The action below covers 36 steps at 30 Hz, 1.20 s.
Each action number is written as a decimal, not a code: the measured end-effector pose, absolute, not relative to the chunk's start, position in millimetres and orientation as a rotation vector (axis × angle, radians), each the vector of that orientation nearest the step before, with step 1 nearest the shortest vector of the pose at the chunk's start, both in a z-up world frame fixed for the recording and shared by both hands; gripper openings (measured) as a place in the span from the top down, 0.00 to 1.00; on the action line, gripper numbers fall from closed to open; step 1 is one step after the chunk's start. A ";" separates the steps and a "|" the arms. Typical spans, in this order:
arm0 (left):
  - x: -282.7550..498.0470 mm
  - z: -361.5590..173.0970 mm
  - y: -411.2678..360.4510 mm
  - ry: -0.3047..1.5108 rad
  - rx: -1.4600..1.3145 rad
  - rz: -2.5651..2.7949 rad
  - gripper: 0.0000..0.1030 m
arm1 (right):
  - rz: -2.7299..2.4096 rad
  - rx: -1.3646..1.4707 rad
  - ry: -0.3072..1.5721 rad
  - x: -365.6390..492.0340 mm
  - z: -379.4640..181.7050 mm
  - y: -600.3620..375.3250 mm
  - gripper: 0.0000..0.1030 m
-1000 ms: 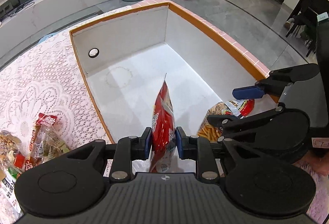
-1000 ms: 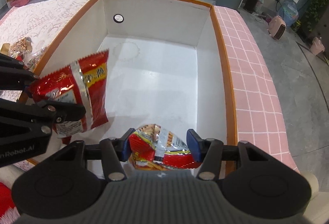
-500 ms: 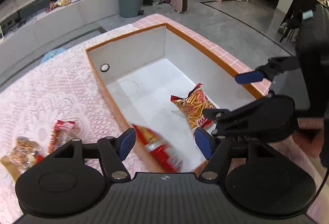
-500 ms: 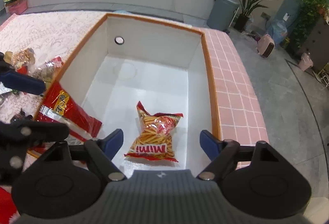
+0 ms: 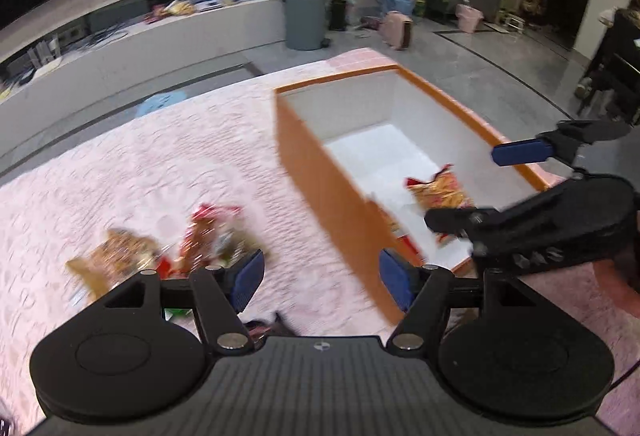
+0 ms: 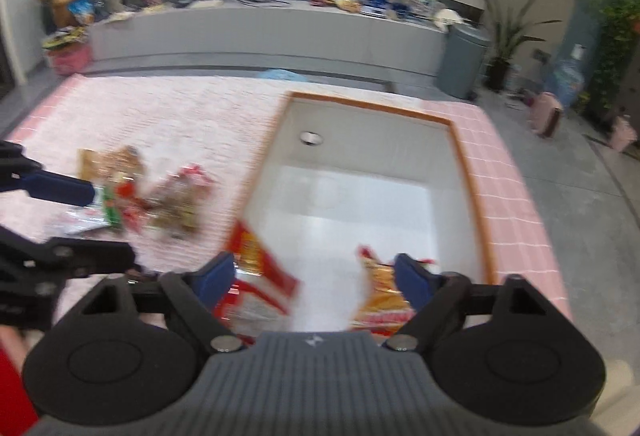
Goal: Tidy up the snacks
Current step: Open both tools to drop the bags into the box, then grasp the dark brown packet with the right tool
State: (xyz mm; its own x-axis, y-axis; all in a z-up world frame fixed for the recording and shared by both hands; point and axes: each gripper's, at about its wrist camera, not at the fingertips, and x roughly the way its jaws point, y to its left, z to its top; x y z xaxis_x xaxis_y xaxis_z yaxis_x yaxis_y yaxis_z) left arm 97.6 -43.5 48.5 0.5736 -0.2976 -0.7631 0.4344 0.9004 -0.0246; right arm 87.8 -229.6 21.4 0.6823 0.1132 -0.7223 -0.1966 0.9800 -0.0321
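An orange-rimmed white box (image 5: pixel 332 80) (image 6: pixel 474 192) stands on the pink lace tablecloth. Inside it lie a red snack bag (image 6: pixel 260 284) against the left wall and an orange stick-snack bag (image 5: pixel 438 190) (image 6: pixel 382 296). My left gripper (image 5: pixel 322 276) is open and empty, above the cloth just left of the box. My right gripper (image 6: pixel 314 278) is open and empty, above the box's near end; it also shows in the left wrist view (image 5: pixel 520 152). A blurred pile of loose snack bags (image 5: pixel 188 244) (image 6: pixel 152 192) lies on the cloth left of the box.
The tablecloth (image 5: pixel 140 164) stretches left of the box. A pink tiled table edge (image 6: pixel 516 204) runs along the box's right side. A grey bin (image 5: pixel 306 16) and a low counter stand on the floor beyond.
Both grippers opened and dropped their bags into the box, then pulled back and up. The left gripper has swung left toward the pile of snacks.
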 end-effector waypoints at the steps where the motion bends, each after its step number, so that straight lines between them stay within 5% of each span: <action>1: 98.1 48.1 -34.4 0.866 0.155 -0.424 0.25 | 0.204 -0.103 0.796 86.4 23.1 -222.3 0.09; 8: 99.0 34.4 30.3 0.918 0.052 -0.319 0.26 | 0.311 -0.084 0.790 80.7 14.4 -171.3 0.10; 16: 88.8 17.5 68.2 0.962 0.114 -0.280 0.27 | 0.394 -0.033 0.813 79.1 -12.3 -118.8 0.33; 26: 102.6 -26.2 100.9 1.014 0.086 -0.196 0.26 | 0.419 -0.066 0.934 98.2 -59.8 -83.1 0.32; 30: 108.5 -42.0 111.4 1.059 0.054 -0.178 0.24 | 0.404 -0.061 0.973 108.0 -76.6 -79.4 0.22; 36: 113.6 -64.4 135.3 1.122 -0.177 -0.130 0.24 | 0.407 -0.036 1.008 117.6 -91.9 -77.4 0.24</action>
State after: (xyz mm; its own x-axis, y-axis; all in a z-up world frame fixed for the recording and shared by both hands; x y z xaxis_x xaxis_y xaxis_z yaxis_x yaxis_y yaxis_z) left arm 113.6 135.3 -64.4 0.4284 -0.1927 -0.8828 0.0145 0.9783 -0.2065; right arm 117.6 -77.4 -91.9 0.4649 0.3151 -0.8274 -0.3483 0.9243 0.1563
